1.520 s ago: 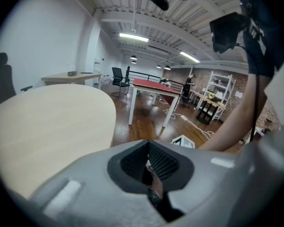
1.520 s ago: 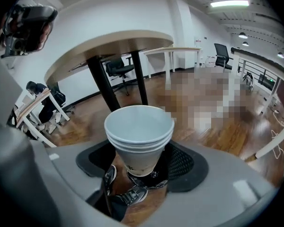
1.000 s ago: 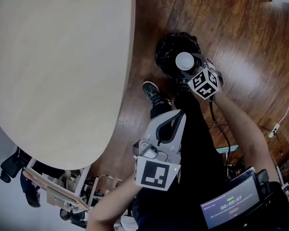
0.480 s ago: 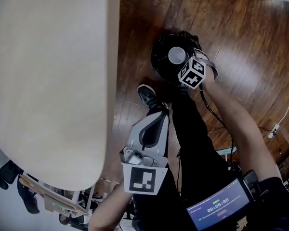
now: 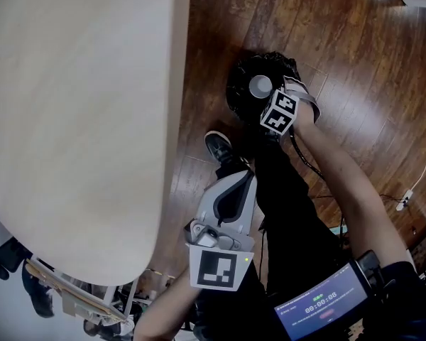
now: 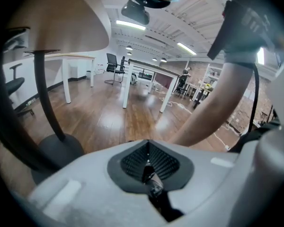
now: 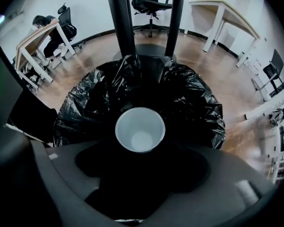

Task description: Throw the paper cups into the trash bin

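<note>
An open-plan office is shown. Rows of white desks (image 7: 217, 4) and wheeled swivel chairs (image 7: 149, 1) are set out on a wood-plank floor (image 5: 355, 41), and strip lights (image 6: 130, 25) are mounted along the ceiling.

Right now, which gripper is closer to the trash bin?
Right. The right gripper holds a paper cup directly above the trash bin; the left gripper hangs back by the person's leg, jaws shut and empty.
</note>
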The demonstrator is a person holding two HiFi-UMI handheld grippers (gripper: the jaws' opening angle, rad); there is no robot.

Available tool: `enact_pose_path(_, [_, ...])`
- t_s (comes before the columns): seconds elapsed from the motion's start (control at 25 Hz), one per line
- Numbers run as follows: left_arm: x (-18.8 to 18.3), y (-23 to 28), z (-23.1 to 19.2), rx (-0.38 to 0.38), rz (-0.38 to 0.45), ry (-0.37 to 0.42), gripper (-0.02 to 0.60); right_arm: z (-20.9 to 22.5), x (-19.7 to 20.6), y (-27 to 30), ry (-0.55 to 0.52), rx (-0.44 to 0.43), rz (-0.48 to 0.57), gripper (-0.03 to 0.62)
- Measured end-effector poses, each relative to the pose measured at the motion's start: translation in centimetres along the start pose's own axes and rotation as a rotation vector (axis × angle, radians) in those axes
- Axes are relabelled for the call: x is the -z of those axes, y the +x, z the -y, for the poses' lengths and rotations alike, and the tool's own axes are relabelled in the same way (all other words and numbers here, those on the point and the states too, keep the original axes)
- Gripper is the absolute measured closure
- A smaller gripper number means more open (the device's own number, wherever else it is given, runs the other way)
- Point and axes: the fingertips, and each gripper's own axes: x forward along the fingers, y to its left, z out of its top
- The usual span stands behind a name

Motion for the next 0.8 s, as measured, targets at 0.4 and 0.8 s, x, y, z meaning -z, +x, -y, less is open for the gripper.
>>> enact_pose_path(0.4, [-1.3, -2.4, 0.4, -0.016, 0.007, -0.032, 0.578, -0.8, -0.3, -5.7, 0.127, -0.013, 0.07, 0.256])
enact_pose_path(0.8, [-6.1, -7.2, 1.6, -0.098, 0.044, -0.011, 0.578, 0.6, -2.9, -23.2, 0.275, 0.003, 0.291, 0.396])
